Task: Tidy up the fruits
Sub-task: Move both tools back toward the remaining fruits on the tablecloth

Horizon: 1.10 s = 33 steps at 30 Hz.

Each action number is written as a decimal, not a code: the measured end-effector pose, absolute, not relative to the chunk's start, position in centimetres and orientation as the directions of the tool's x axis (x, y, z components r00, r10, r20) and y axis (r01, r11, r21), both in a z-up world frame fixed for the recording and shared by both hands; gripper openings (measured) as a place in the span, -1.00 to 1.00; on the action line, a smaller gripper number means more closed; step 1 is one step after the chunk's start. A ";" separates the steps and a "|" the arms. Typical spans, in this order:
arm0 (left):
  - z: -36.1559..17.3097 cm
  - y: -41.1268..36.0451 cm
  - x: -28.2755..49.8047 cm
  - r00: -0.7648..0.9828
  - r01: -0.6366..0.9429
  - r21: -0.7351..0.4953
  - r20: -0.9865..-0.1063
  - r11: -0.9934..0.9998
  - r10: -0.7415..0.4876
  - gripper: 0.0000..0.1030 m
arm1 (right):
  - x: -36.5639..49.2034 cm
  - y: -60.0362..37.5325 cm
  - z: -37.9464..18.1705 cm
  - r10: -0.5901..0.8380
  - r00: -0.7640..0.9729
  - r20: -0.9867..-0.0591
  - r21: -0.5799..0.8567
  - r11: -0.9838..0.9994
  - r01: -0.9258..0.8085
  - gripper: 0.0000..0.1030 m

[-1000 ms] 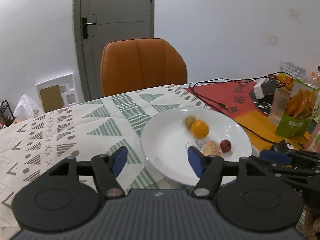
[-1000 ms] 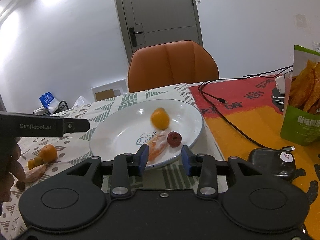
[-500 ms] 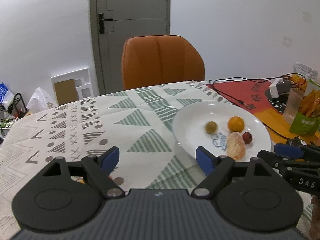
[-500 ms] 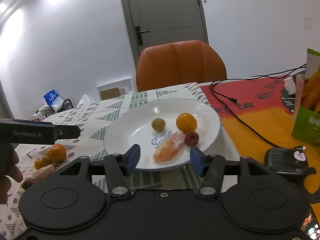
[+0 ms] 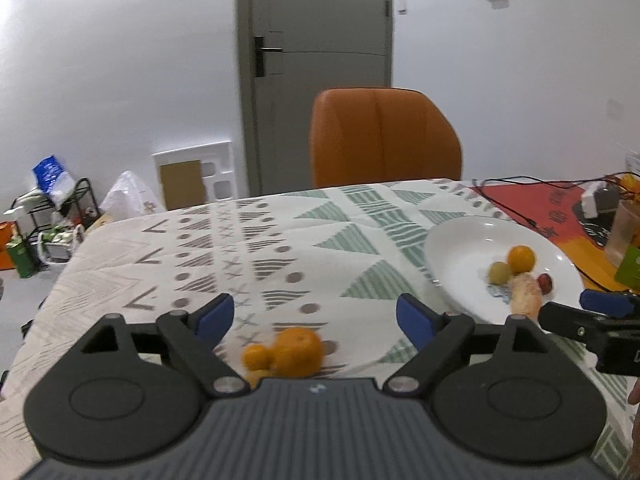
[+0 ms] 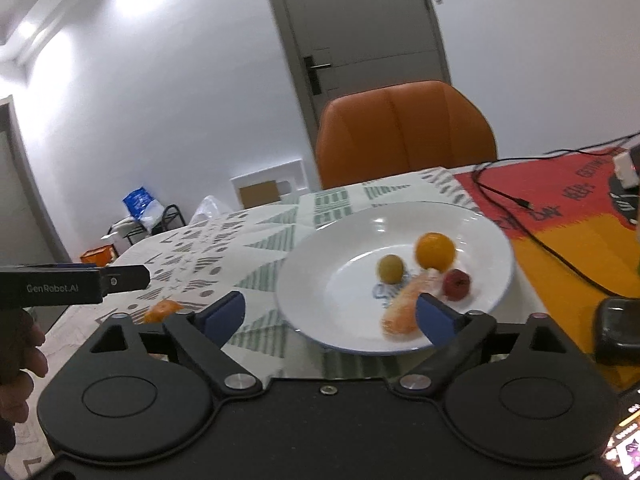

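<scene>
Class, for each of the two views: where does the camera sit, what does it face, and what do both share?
Left wrist: behind the open left claw, facing oranges on the tablecloth.
Right wrist: behind the open right claw, facing the plate; a hand shows.
Shared: plate, orange chair, door.

The worktop point(image 5: 256, 240) wears a pale cloth printed with green triangles and grey marks, and a red and orange mat point(image 6: 568, 216) covers its right side. On the cloth sit a white plate point(image 6: 320, 280) and, well to its left, a mandarin point(image 5: 298, 350) with a smaller orange fruit point(image 5: 256, 356) touching it. A black cable point(image 6: 540, 236) trails across the mat, and a dark device point(image 6: 618, 330) rests near its front edge.
</scene>
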<state>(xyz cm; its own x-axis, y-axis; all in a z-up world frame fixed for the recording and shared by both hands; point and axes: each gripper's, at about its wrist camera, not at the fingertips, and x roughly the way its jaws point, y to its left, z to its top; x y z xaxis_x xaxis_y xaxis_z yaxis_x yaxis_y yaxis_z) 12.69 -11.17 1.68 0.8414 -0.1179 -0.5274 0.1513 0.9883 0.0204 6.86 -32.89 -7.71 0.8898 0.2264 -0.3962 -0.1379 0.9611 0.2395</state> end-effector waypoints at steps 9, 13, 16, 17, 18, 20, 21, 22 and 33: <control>1.9 -7.3 11.6 0.852 0.058 0.013 -0.522 0.998 -0.042 0.72 | 7.3 -30.0 -7.9 0.286 0.875 -0.391 0.225 0.951 -0.210 1.00; 1.9 -5.8 11.1 0.855 0.020 0.009 -0.518 1.000 -0.013 0.72 | 7.4 -28.6 -7.8 0.305 0.866 -0.395 0.209 0.948 -0.239 1.00; 1.8 -4.8 10.8 0.857 0.001 0.005 -0.515 1.000 0.001 0.72 | 7.6 -27.8 -7.8 0.317 0.860 -0.400 0.208 0.945 -0.252 1.00; 1.8 -4.5 10.6 0.858 -0.007 0.002 -0.513 1.000 0.007 0.72 | 7.7 -27.5 -7.8 0.322 0.856 -0.404 0.209 0.944 -0.256 1.00; 1.8 -4.2 10.5 0.858 -0.015 -0.001 -0.513 1.000 0.012 0.72 | 7.8 -27.2 -7.8 0.326 0.853 -0.408 0.209 0.943 -0.260 1.00; 1.6 -3.6 10.1 0.856 -0.028 -0.010 -0.517 1.000 0.019 0.72 | 8.0 -26.7 -7.9 0.334 0.848 -0.413 0.205 0.941 -0.270 1.00; 1.6 -3.3 9.9 0.856 -0.033 -0.015 -0.517 0.999 0.020 0.72 | 8.0 -26.5 -7.9 0.338 0.845 -0.414 0.204 0.939 -0.276 1.00; 1.5 -3.1 9.7 0.855 -0.036 -0.019 -0.518 0.999 0.021 0.72 | 7.9 -26.3 -7.9 0.343 0.842 -0.416 0.202 0.938 -0.282 1.00; 0.0 -1.3 6.9 0.845 -0.074 -0.064 -0.534 0.995 0.028 0.72 | 7.2 -24.2 -8.3 0.392 0.800 -0.454 0.173 0.920 -0.353 1.00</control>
